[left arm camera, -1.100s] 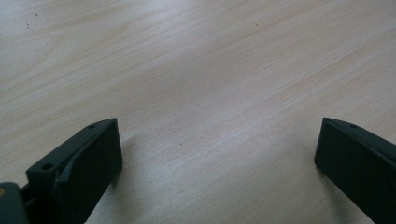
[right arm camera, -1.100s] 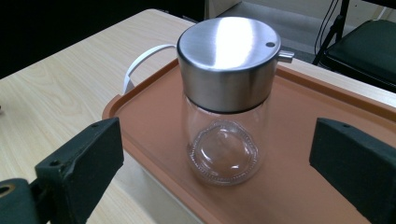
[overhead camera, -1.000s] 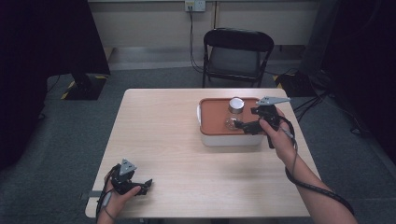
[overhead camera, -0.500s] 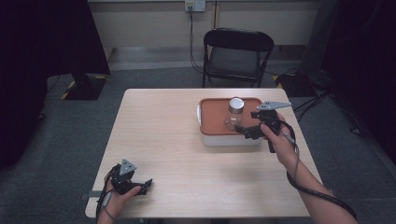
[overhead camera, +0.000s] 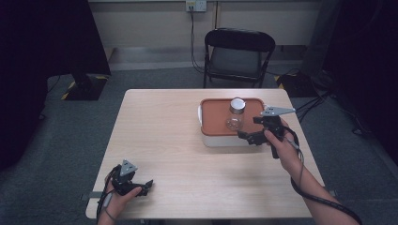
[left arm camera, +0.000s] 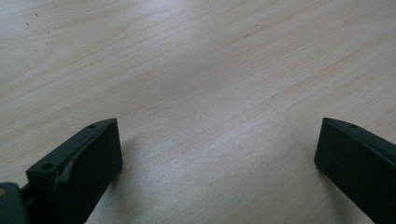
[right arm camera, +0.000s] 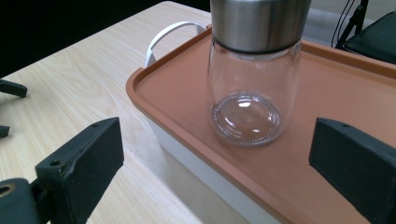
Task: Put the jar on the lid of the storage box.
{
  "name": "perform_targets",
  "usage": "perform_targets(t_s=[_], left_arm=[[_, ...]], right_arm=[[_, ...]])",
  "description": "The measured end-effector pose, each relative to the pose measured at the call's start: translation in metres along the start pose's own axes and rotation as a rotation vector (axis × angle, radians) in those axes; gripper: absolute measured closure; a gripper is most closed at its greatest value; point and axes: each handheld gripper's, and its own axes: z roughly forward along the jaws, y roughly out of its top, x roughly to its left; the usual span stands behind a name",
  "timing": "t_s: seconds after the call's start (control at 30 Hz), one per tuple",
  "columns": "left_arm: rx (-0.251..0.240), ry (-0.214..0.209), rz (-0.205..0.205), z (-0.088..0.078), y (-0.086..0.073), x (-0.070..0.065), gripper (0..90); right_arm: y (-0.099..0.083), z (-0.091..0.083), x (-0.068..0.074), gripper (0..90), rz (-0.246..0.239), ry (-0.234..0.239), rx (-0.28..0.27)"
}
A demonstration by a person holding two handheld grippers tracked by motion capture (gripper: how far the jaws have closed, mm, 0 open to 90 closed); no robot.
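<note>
A clear glass jar stands upright with a brushed metal lid on top. Its body is rounded and empty, and its thick ribbed base shows through the glass as a ring. In the right gripper view it fills the upper middle of the frame; in the high view it sits right of centre, small and pale against orange.

The jar rests on the flat orange lid of a white box, which has a white handle at its end. The box lies on the pale wooden bench, in the upper right part of the bench top as the high view shows it.

The right gripper is held at the lower right edge of the box in the high view, with a person's hand behind it. Its fingers are spread wide, one at the lower left and one at the lower right of its own view, and the jar stands beyond them in the gap. They grasp nothing and touch nothing; the jar is apart from both.

The left gripper sits low at the lower left of the high view, near the front edge of the bench and well apart from the box. Its fingers are also wide apart and released, with bare wood between them.
</note>
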Motion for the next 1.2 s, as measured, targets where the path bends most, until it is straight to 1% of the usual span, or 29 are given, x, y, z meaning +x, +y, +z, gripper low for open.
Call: perform_targets(t_s=[0.47,1.07,1.2], left_arm=[[-0.001,0.000,-0.001,0.000,0.000,0.000,0.5],[-0.001,0.001,-0.001,0.000,0.000,0.000,0.5],[-0.001,0.001,0.000,0.000,0.000,0.000,0.5]], right_arm=[[-0.014,-0.001,0.001,1.9,0.005,0.015,0.006],[-0.026,-0.002,0.006,2.0,-0.008,0.026,0.012],[-0.029,-0.004,0.007,2.0,-0.003,0.031,0.012]])
